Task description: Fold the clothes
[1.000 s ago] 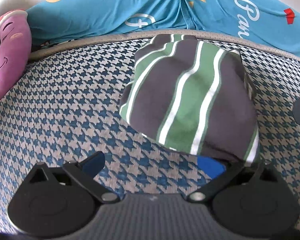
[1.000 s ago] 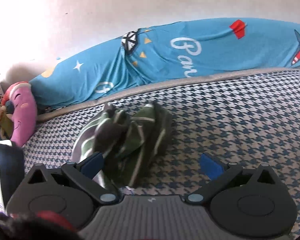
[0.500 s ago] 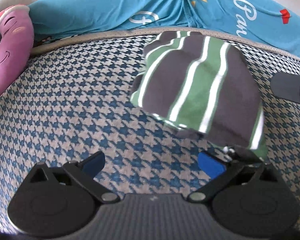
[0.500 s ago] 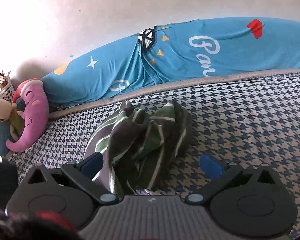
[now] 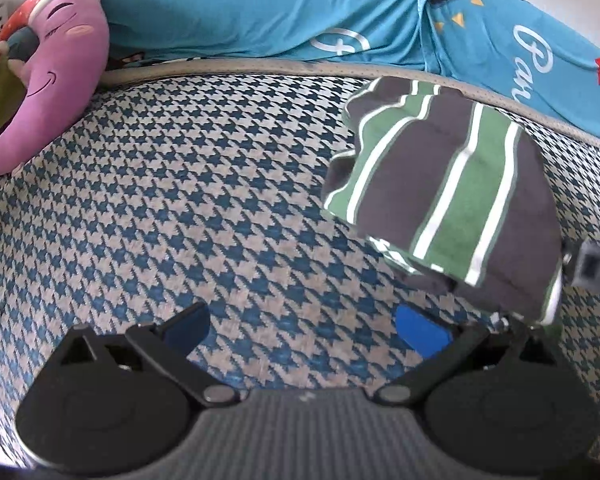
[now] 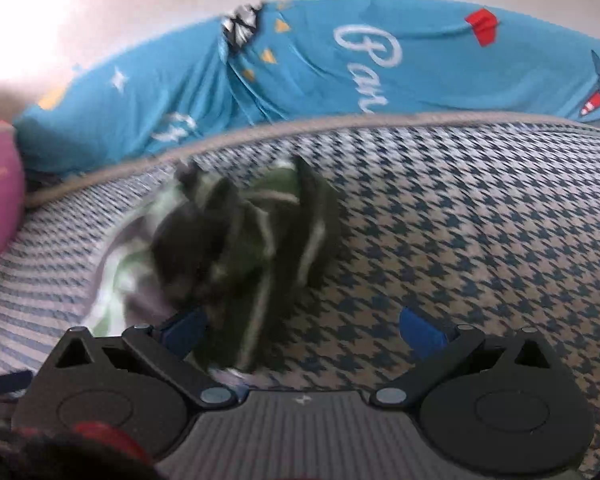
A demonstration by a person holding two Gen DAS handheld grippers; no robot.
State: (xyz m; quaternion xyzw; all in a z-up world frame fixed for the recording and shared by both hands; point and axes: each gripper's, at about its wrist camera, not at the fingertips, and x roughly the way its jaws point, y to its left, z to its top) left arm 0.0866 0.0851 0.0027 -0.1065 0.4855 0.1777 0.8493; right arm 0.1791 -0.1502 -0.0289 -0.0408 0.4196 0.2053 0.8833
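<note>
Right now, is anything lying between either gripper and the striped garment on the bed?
Nothing visible does. The left gripper is open over bare houndstooth cover, with the striped garment ahead to its right. The right gripper is open too, its left fingertip already at the garment's near edge.

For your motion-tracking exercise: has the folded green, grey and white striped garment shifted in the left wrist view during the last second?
Yes. The striped garment has drifted right, away from the purple plush toy.
</note>
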